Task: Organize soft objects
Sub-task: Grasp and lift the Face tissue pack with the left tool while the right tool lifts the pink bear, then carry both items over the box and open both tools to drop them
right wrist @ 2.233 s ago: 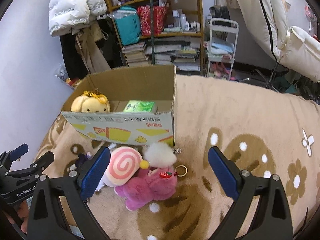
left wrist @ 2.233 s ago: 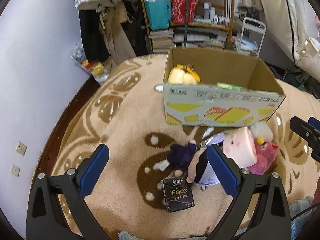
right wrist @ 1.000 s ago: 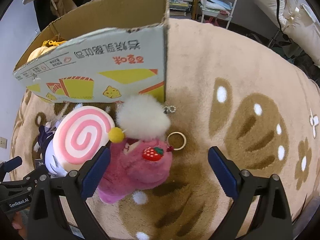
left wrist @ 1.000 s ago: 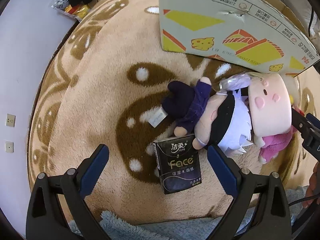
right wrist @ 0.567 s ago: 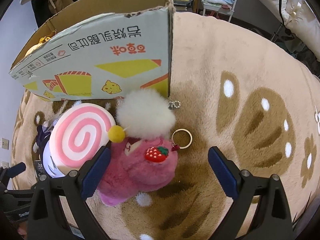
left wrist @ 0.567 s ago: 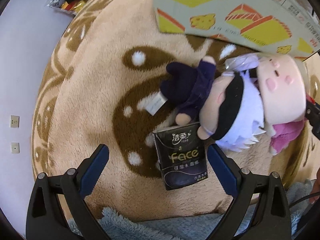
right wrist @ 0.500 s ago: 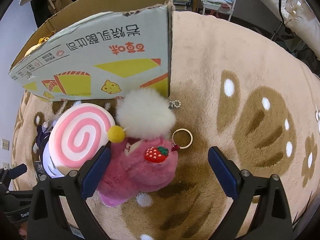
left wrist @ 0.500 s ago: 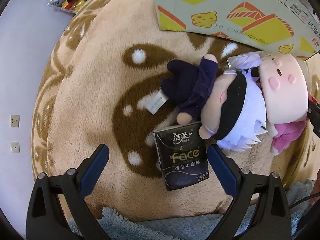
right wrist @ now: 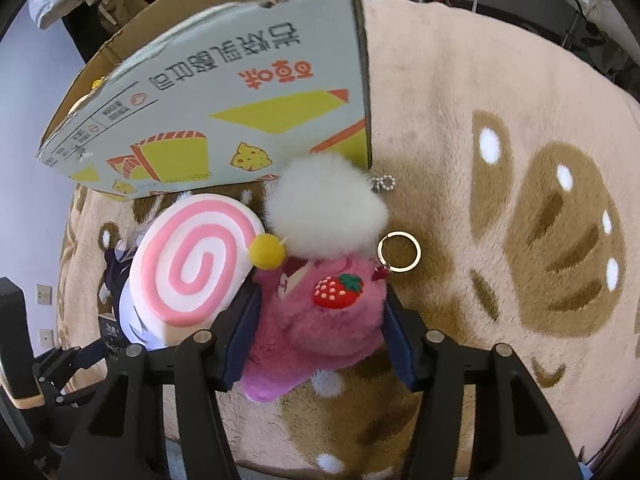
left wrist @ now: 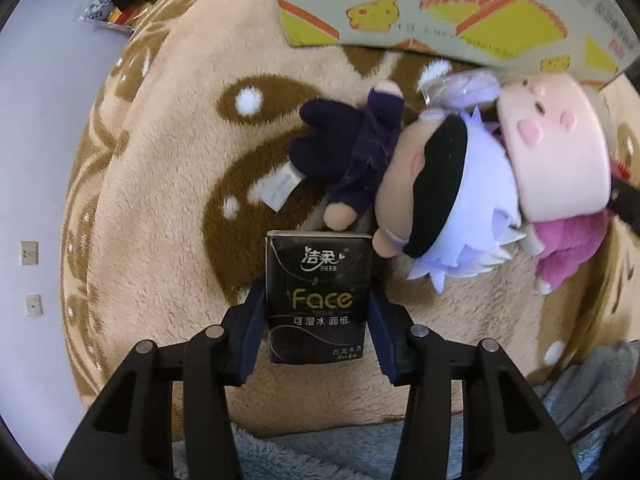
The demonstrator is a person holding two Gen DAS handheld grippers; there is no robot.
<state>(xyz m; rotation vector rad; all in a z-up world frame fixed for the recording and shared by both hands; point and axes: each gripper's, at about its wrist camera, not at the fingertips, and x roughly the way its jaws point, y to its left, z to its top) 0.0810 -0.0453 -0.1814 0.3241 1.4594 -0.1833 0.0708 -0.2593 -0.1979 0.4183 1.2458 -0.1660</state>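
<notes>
My left gripper [left wrist: 318, 320] is shut on a black "Face" tissue pack [left wrist: 316, 296] that lies on the beige rug. Just beyond it lies a doll in dark purple clothes with white hair and a black blindfold [left wrist: 404, 172]. A pink-and-white swirl roll plush [left wrist: 556, 152] rests against the doll's head; it also shows in the right wrist view [right wrist: 192, 260]. My right gripper [right wrist: 318, 332] is shut on a pink furry plush with a strawberry patch [right wrist: 320, 316]. A white pompom [right wrist: 324, 208] and a metal key ring [right wrist: 399, 251] sit at the plush's far end.
A cardboard box [right wrist: 224, 116] with yellow cheese prints stands just beyond the toys; it also shows in the left wrist view [left wrist: 440, 4]. A grey-blue fluffy cloth [left wrist: 320, 456] lies under the left gripper. A wall with sockets [left wrist: 30, 252] borders the rug's left edge.
Both grippers have moved down and forward and have shut: the left on the tissue pack, the right on the pink plush. Both were wide open half a second ago.
</notes>
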